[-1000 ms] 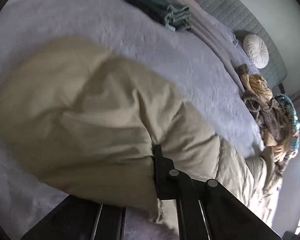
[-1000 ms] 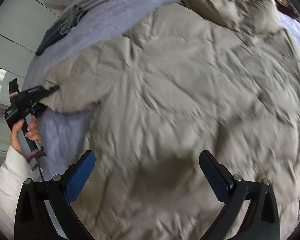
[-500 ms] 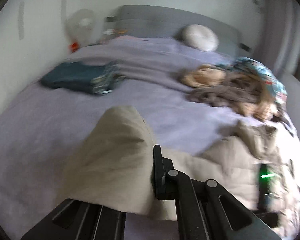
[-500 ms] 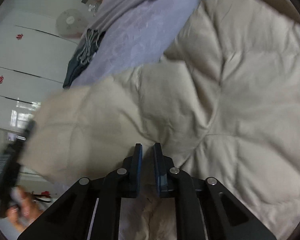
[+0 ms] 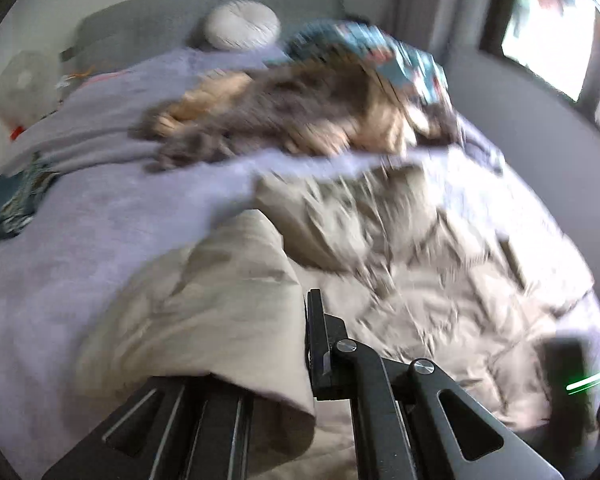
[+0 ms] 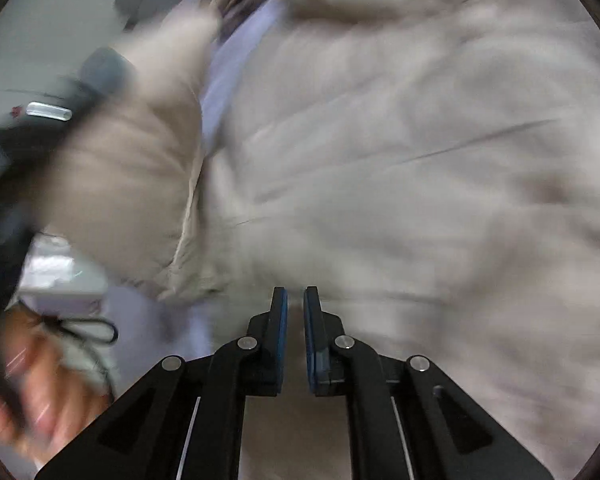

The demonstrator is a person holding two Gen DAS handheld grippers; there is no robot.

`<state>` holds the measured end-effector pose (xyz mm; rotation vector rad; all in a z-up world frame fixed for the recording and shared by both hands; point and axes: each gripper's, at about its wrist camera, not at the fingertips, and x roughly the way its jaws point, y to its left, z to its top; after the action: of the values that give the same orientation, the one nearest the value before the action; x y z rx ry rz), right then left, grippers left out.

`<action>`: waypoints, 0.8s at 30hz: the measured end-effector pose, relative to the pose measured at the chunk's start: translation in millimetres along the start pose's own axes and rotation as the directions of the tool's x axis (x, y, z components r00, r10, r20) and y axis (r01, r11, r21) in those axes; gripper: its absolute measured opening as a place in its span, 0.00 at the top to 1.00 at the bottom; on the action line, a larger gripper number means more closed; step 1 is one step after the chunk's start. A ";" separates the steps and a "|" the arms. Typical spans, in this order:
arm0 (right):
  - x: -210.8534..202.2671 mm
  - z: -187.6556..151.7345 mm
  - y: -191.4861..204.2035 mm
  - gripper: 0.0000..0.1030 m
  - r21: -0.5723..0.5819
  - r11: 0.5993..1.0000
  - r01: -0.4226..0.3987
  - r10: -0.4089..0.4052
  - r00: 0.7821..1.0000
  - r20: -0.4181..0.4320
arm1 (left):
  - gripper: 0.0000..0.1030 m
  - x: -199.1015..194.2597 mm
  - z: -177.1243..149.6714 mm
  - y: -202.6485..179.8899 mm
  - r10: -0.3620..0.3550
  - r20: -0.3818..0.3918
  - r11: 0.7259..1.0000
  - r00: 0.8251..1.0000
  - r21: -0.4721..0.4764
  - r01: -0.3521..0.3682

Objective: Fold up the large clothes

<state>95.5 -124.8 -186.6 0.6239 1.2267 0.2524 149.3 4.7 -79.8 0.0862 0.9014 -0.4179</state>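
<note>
A large beige quilted puffer jacket (image 5: pixel 420 280) lies on the lilac bed cover (image 5: pixel 80 248). My left gripper (image 5: pixel 300 344) is shut on the jacket's sleeve (image 5: pixel 204 312), which drapes over its left finger and hides it. In the right wrist view the jacket (image 6: pixel 420 140) fills the frame. My right gripper (image 6: pixel 295 312) is shut on the jacket's fabric at its near edge. The left gripper (image 6: pixel 40 120) shows there at the left, holding the raised sleeve (image 6: pixel 132 184). Both views are motion-blurred.
A pile of unfolded clothes (image 5: pixel 300 112) lies at the far side of the bed. Folded dark teal clothes (image 5: pixel 8 208) sit at the left. A round white cushion (image 5: pixel 242 26) leans on the grey headboard. A window (image 5: pixel 556 40) is at the right.
My right gripper closed on the jacket's near edge. My left gripper lifted the sleeve and swung it right, over the jacket's body.
</note>
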 end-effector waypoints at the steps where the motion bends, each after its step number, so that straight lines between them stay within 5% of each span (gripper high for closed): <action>1: -16.0 -2.1 -13.4 0.92 0.004 0.999 0.042 -0.043 0.999 0.021 | 0.93 15.2 -3.3 -12.4 0.013 -0.027 1.000 1.000 0.025 -0.012; 6: -47.3 -4.7 -49.4 0.91 0.021 0.989 0.144 -0.145 0.987 0.065 | 0.93 69.6 -40.1 -51.8 0.096 -0.169 0.988 0.981 0.133 -0.074; 11: -52.5 -3.2 -75.2 0.91 0.035 0.991 0.129 -0.131 0.990 0.047 | 0.92 62.3 -52.2 -52.8 0.083 -0.176 0.992 0.981 0.109 -0.064; 12: -49.9 -1.3 -72.6 0.91 0.025 0.991 0.134 -0.135 0.990 0.047 | 0.74 58.6 -53.4 -50.4 0.068 -0.183 0.994 0.981 0.098 -0.050; 13: -57.4 -9.2 -82.3 0.91 0.019 0.991 0.135 -0.136 0.990 0.048 | 0.35 54.5 -53.9 -47.4 0.053 -0.186 0.996 0.981 0.086 -0.037; 14: -57.3 -7.2 -81.2 0.90 0.013 0.991 0.136 -0.137 0.989 0.048 | 0.17 52.5 -52.7 -44.2 0.055 -0.182 0.996 0.982 0.077 -0.041; 15: -54.6 -1.7 -78.8 0.90 0.007 0.990 0.139 -0.139 0.989 0.047 | 0.08 39.8 -55.0 -41.4 0.078 -0.143 0.995 0.987 0.068 -0.069; 19: -62.5 1.3 -68.3 0.90 -0.068 0.983 0.170 -0.166 0.984 0.059 | 0.08 21.3 -49.2 -18.7 0.095 -0.117 0.995 0.989 0.044 -0.090; 21: -62.5 6.9 -49.1 0.81 -0.135 0.972 0.193 -0.184 0.980 0.073 | 0.08 1.6 -50.5 7.1 0.115 -0.082 0.993 0.990 -0.019 -0.117; 23: -66.5 5.6 -29.5 0.35 -0.206 0.956 0.209 -0.191 0.976 0.101 | 0.08 -15.0 -53.5 40.9 0.120 -0.065 0.985 0.991 -0.113 -0.127; 24: -65.0 7.8 -10.8 0.29 -0.265 0.940 0.217 -0.188 0.973 0.132 | 0.08 -19.3 -54.6 58.3 0.116 -0.068 0.978 0.991 -0.165 -0.126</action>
<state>79.4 -168.6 -139.4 0.2608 1.1189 0.2107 120.9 77.7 -104.7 -0.0028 0.9806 -0.2251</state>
